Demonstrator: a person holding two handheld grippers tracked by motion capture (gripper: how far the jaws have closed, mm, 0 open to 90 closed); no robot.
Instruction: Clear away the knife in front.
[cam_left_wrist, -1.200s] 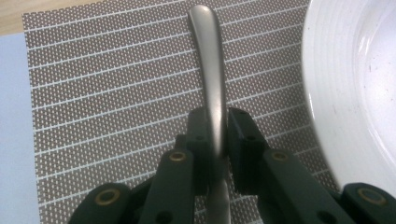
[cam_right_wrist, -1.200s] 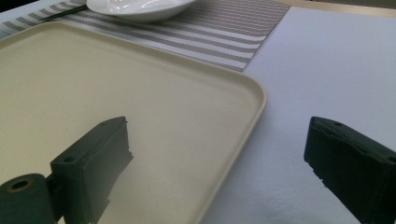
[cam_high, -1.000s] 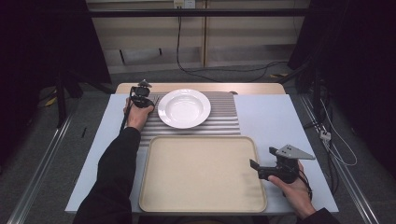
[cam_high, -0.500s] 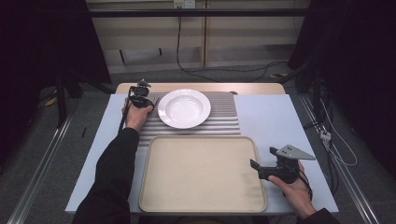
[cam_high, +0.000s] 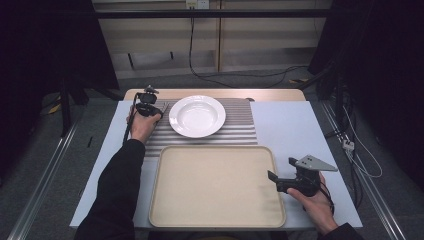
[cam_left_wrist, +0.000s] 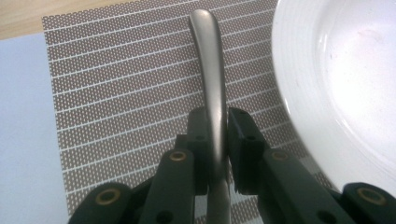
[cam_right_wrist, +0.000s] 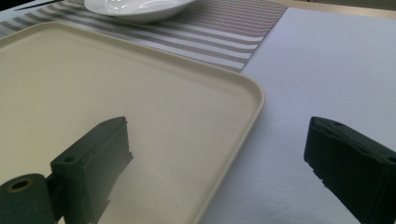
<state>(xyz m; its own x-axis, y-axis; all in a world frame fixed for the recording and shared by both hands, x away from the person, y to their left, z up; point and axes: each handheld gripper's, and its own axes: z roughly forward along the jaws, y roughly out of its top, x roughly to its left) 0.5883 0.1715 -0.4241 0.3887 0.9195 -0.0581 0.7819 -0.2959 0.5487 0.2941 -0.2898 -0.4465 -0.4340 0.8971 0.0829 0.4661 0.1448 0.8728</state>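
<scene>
Two grippers work a table set with a white plate (cam_high: 197, 116) on a striped mat (cam_high: 235, 131) and a bare beige tray (cam_high: 215, 187) nearer the person. At the mat's left edge, the left gripper (cam_left_wrist: 218, 135) has its jaws pinched on the handle of a metal utensil (cam_left_wrist: 210, 74), just beside the plate's rim; its business end is hidden behind the jaws, so whether it is a spoon or fork cannot be told. The right gripper (cam_right_wrist: 219, 158) waits at the tray's right edge, jaws spread wide over rim and tablecloth (cam_high: 295, 130), holding nothing. The hold on that smooth, curved handle looks narrow: a quick swing could let the utensil pivot or slip free, and a careless move rightward could knock it against the plate.
</scene>
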